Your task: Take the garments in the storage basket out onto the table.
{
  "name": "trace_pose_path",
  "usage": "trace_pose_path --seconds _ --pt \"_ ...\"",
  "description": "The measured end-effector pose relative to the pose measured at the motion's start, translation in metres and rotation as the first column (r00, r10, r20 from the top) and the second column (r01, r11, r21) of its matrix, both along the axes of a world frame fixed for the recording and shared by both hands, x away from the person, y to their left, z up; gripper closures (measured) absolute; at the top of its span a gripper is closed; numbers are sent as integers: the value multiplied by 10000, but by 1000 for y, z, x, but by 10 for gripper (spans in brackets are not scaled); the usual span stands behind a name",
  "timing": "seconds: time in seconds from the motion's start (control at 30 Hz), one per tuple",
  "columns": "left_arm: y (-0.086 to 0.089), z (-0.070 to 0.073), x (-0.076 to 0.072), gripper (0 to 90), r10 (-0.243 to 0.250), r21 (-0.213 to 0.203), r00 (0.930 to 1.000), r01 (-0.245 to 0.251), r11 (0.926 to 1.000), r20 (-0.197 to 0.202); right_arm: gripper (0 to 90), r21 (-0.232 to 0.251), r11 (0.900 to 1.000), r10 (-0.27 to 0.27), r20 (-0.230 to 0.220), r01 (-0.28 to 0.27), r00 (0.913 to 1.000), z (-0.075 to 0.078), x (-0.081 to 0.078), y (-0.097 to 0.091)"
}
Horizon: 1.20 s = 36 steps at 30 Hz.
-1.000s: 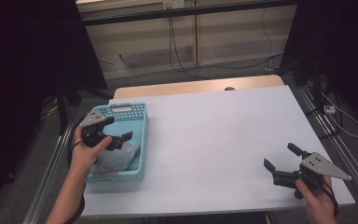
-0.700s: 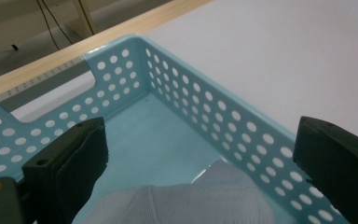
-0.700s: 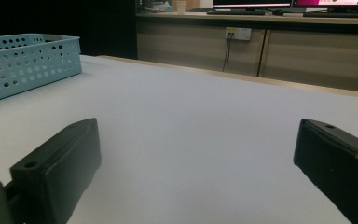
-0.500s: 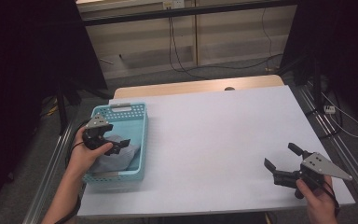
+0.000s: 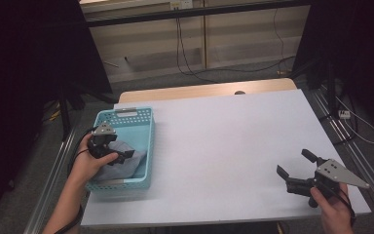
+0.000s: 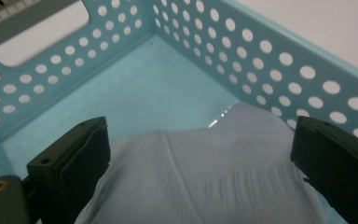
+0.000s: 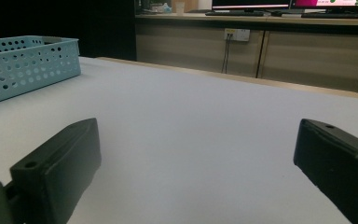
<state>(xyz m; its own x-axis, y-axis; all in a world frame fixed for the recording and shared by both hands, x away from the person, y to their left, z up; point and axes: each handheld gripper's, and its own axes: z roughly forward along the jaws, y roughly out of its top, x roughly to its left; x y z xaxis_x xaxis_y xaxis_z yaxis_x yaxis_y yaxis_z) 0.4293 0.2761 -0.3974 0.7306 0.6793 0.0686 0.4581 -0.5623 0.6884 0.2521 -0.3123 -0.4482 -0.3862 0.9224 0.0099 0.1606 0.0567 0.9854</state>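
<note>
two hand-held grippers show in the high view: the left hand-held gripper (image 5: 126,157) dips into the perforated light-blue plastic basket (image 5: 148,141) at the frame's left, over the folded pale grey ribbed cloth (image 5: 119,168), likely to lift it; the right hand-held gripper (image 5: 296,170) waits apart, lower right, on the white bench (image 5: 224,141).

left gripper view: jaws spread wide, straddling the cloth (image 6: 205,177) at bottom centre.

right gripper view: jaws apart over bare bench (image 7: 191,140).

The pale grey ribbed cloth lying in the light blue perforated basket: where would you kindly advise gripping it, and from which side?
Probably the raised middle fold of the pale grey ribbed cloth, from above: it bulges between the open left gripper, and the light blue perforated basket walls block side approaches.
</note>
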Motion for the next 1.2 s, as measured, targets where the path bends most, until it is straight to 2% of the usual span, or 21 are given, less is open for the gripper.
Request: trace_pose_path --seconds 0.13,0.3,0.63,0.7,0.73,1.0,1.2 --pt "4 0 0 49 -8 208 9998 12 9998 -198 3 -22 10000 63 6 -63 10000 0 0 0" --pt "9 -4 1 46 143 27 9989 -142 9999 -457 3 -63 9999 85 17 -85 10000 0 0 1" --pt "12 -18 7 33 439 100 9959 -432 9990 -789 3 -49 10000 62 -12 -62 10000 0 -1 1" --pt "11 -21 9 26 393 166 9946 -379 9991 -959 3 -56 10000 78 11 -78 10000 0 -1 0" --pt "10 -23 9 26 540 59 9925 -536 9985 -1098 3 -52 10000 76 12 -76 10000 0 -1 0" --pt "3 -31 15 21 700 598 9876 -621 9963 -1406 3 -97 9999 104 -12 -105 9999 0 -3 -1" --pt "-3 -35 17 21 958 908 9803 -810 9926 -1727 3 -138 9999 99 26 -99 9999 0 -2 -1"
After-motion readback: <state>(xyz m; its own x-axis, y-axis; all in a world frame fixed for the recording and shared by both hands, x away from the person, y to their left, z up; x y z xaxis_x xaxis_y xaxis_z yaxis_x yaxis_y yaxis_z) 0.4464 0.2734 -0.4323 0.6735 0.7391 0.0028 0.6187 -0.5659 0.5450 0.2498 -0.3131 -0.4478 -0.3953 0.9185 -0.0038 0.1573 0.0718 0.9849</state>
